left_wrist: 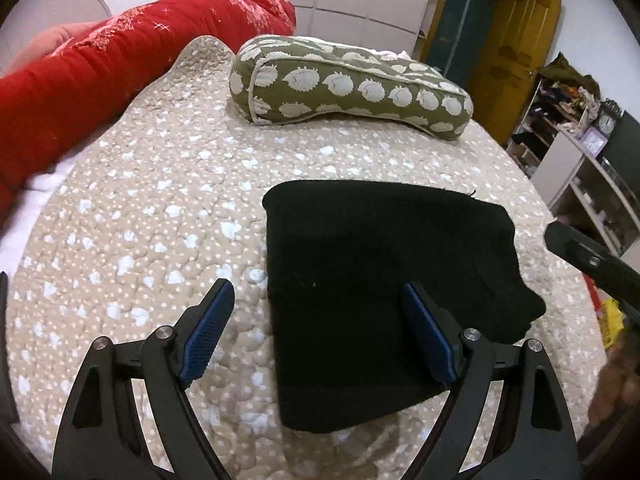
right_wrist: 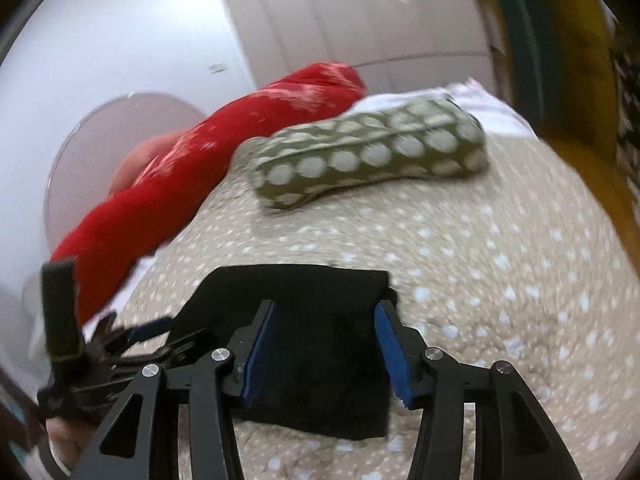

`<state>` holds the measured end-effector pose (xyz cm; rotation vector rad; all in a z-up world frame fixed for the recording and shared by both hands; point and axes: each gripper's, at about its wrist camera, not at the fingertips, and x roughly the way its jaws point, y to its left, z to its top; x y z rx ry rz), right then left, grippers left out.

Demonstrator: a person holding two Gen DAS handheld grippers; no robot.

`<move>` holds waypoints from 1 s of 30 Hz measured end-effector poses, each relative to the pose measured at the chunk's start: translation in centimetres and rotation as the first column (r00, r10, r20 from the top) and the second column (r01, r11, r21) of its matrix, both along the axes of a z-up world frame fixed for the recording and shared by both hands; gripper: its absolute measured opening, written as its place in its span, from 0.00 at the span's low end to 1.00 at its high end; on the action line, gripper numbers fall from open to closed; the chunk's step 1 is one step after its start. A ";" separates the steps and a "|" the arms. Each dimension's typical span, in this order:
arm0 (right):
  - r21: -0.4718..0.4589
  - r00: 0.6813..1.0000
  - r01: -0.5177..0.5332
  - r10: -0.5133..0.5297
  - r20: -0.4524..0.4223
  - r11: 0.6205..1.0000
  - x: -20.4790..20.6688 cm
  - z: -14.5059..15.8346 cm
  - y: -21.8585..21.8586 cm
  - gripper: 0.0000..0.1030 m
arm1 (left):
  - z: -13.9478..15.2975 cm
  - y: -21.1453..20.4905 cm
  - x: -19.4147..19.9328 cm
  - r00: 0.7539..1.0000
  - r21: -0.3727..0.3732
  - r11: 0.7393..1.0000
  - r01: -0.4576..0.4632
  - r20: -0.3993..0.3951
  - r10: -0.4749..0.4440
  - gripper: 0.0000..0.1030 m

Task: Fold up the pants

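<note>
The black pants (left_wrist: 380, 288) lie folded into a compact rectangle on the beige dotted quilt (left_wrist: 160, 208). My left gripper (left_wrist: 318, 300) is open above the fold's near left part, with one blue pad (left_wrist: 208, 332) over the quilt and the other over the cloth. My right gripper (right_wrist: 326, 320) is open and empty, held over the same folded pants (right_wrist: 320, 332); this view is motion-blurred. The right gripper's body shows at the right edge of the left wrist view (left_wrist: 592, 264). The left gripper shows at the lower left of the right wrist view (right_wrist: 120, 352).
A green pillow with white shapes (left_wrist: 344, 84) lies across the far side of the bed. A red rolled blanket (left_wrist: 100, 80) runs along the left. Shelves with clutter (left_wrist: 568, 128) and a yellow door frame (left_wrist: 516, 40) stand at the right.
</note>
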<state>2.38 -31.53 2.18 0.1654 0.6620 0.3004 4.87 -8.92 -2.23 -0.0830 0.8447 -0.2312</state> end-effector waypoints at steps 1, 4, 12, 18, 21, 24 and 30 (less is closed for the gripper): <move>-0.005 1.000 -0.013 0.013 -0.001 1.000 -0.3 0.1 0.5 0.47 | -0.1 -0.1 0.1 1.000 0.005 1.000 -0.003 -0.006 0.003 0.83; -0.051 0.999 -0.011 0.009 -0.032 0.999 -0.3 -0.7 1.7 0.47 | -0.4 -0.2 0.1 1.000 0.008 1.000 -0.009 -0.010 0.009 0.84; -0.146 0.993 0.039 -0.055 -0.109 0.989 -0.7 -6.1 2.1 0.47 | -1.0 -0.6 0.5 1.000 0.016 1.000 -0.006 -0.024 0.006 0.84; -0.090 0.993 0.046 -0.055 -0.102 0.995 -1.2 -4.6 1.4 0.47 | -0.5 -1.0 0.0 1.000 0.049 0.999 -0.013 -0.006 0.013 0.84; -0.052 0.995 0.077 -0.080 -0.053 0.996 -2.4 -3.1 1.0 0.47 | -0.1 -1.0 -0.5 1.000 0.063 0.998 -0.016 0.000 0.016 0.83; -0.075 0.995 0.089 -0.092 -0.033 0.993 -3.0 -2.1 1.3 0.47 | 0.6 -0.9 -1.2 0.999 0.074 0.997 -0.036 0.018 0.035 0.83; -0.055 0.993 0.114 -0.114 -0.007 0.992 -4.1 -0.9 1.2 0.47 | 2.1 -0.9 -3.0 0.997 0.087 0.995 -0.055 0.055 0.051 0.83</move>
